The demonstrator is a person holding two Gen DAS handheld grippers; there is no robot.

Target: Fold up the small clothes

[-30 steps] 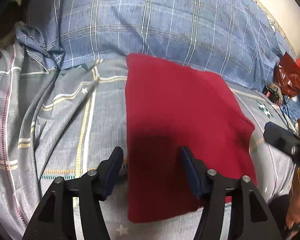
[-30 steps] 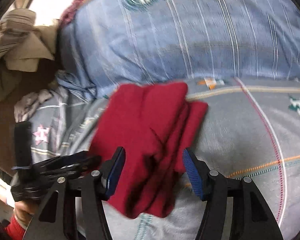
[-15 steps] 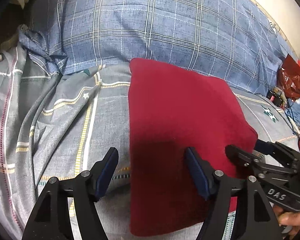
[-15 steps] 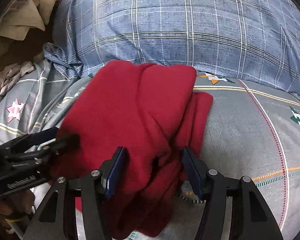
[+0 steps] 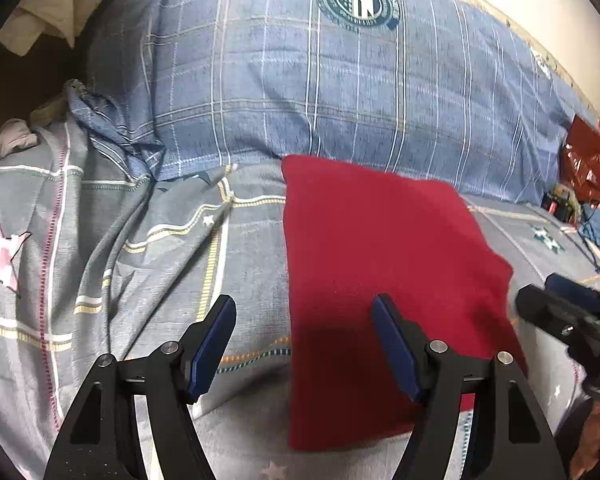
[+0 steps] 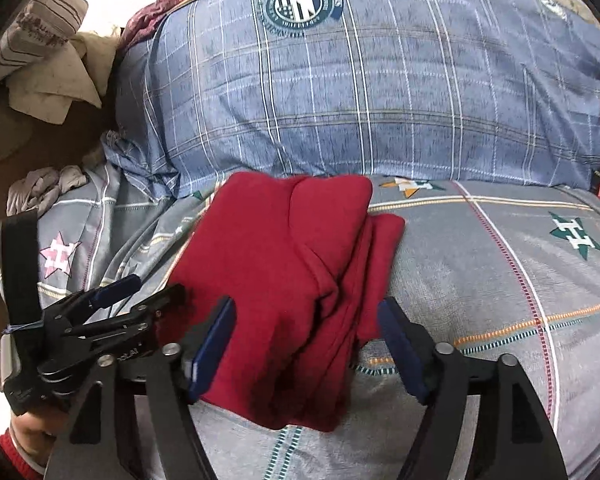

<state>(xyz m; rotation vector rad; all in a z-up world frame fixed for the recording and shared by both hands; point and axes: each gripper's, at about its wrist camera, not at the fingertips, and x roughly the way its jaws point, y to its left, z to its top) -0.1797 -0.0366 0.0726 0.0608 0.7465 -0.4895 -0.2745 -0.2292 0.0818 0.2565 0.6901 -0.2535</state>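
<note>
Two grippers hover over a bed, each with its jaws spread apart and holding nothing. Nearest in the left wrist view, the left gripper (image 5: 304,344) straddles the near left edge of the folded red garment (image 5: 384,264), which lies flat on the grey patterned bedsheet (image 5: 140,248); one finger stands over the sheet, the other over the cloth. Only this view shows the garment as a smooth rectangle, with the right gripper (image 5: 556,304) just beside its right edge. The right wrist view alone shows the layered, rumpled folds along the garment's (image 6: 284,264) right side, between the fingers of the right gripper (image 6: 308,344), and the left gripper (image 6: 140,296) at the cloth's left edge, with the person's hand (image 6: 32,436) in a red cuff below it. Beyond the garment lies a blue plaid pillow (image 5: 340,92) touching its far edge; a round crest (image 6: 300,4) is printed on it, its lettering too small to read. Farthest left, crumpled beige cloths (image 6: 56,76) are piled. Compared with half a second earlier, the right gripper in the left view has drawn back from the garment's edge.
</note>
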